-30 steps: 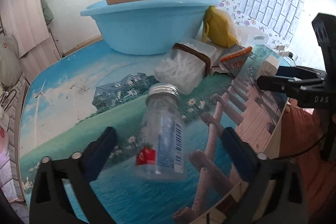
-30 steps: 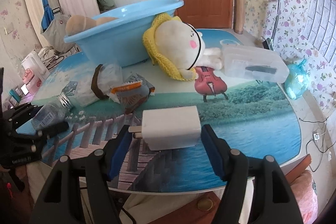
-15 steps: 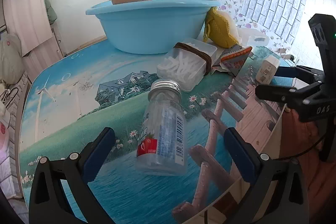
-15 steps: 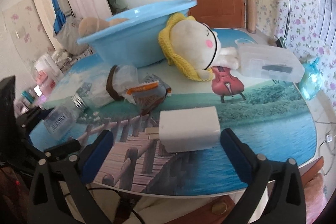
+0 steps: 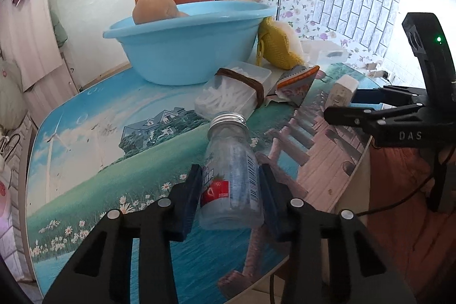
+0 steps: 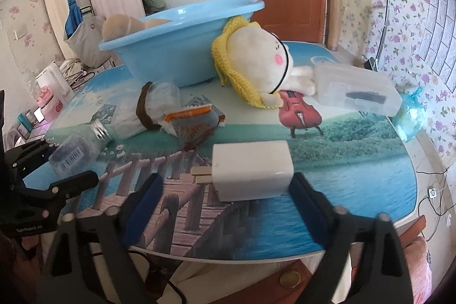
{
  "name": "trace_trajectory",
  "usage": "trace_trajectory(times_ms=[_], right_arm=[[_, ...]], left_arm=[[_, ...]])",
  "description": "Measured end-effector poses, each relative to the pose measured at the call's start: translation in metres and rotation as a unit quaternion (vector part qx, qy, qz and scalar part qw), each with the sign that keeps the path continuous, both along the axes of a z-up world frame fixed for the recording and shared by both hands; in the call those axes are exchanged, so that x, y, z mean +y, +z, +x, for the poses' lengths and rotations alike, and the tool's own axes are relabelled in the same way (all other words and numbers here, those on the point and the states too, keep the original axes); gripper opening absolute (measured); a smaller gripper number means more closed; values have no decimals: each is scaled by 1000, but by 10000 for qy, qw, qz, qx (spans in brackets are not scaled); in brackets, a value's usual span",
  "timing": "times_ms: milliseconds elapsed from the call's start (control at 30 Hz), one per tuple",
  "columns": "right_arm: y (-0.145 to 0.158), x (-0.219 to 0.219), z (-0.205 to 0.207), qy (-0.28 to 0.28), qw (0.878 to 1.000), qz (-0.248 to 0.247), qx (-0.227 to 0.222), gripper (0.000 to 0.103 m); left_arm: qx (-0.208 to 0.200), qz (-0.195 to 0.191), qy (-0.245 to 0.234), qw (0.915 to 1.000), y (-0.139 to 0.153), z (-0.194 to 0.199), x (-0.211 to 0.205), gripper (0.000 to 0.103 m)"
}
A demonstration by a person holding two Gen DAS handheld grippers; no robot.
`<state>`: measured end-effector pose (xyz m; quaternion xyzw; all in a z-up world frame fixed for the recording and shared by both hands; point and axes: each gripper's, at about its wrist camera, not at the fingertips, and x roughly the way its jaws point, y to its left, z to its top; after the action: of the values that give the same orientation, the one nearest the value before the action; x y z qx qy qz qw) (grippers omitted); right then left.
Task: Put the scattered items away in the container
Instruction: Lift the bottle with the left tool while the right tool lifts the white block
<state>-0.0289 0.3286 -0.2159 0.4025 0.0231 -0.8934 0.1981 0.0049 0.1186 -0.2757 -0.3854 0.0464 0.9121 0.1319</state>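
A clear bottle (image 5: 230,175) with a silver cap lies on the picture-printed table (image 5: 85,150). My left gripper (image 5: 229,190) is shut on its body. It also shows in the right wrist view (image 6: 77,153). My right gripper (image 6: 225,195) is open around a white charger plug (image 6: 252,168); its right pad touches the plug, the left stands apart. The blue basin (image 5: 188,47) stands at the back with a tan plush (image 5: 155,9) inside.
A box of cotton swabs (image 5: 233,93), a snack packet (image 5: 296,81), a yellow-hooded plush doll (image 6: 256,64) and a clear plastic case (image 6: 356,93) lie near the basin. The table's front edge runs just under both grippers. A blue bag (image 6: 410,116) sits at the right edge.
My left gripper has closed from wide open onto the bottle. My right gripper has moved closer around the charger plug and narrowed a little.
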Motion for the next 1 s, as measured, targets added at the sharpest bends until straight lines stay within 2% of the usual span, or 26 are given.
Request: trace_trajectory(times_ms=[67,100,300,433,733,1000], right_arm=[[1,0,-1,-1,10000,13,27,69],[1,1,-1,-8,10000,-5,31,61],[3,5,0,-38,9999,-113,-3,60],[7,3,3,-8,9999,-120,93,60],[38,-9,16,220,9975,-92,662,60],[70,-23,10,462,9941,-340,924,60]], left_arm=[[-2,2,4,10000,0,0,1,39],[-4,-8,8,10000,1,0,2,39],[6,-118,130,9998,5,-1,4,39],[15,58,218,9997,15,0,-1,39],[555,426,444,9966,64,10,-19,39],[989,473,545,9925,102,-7,-28,39]])
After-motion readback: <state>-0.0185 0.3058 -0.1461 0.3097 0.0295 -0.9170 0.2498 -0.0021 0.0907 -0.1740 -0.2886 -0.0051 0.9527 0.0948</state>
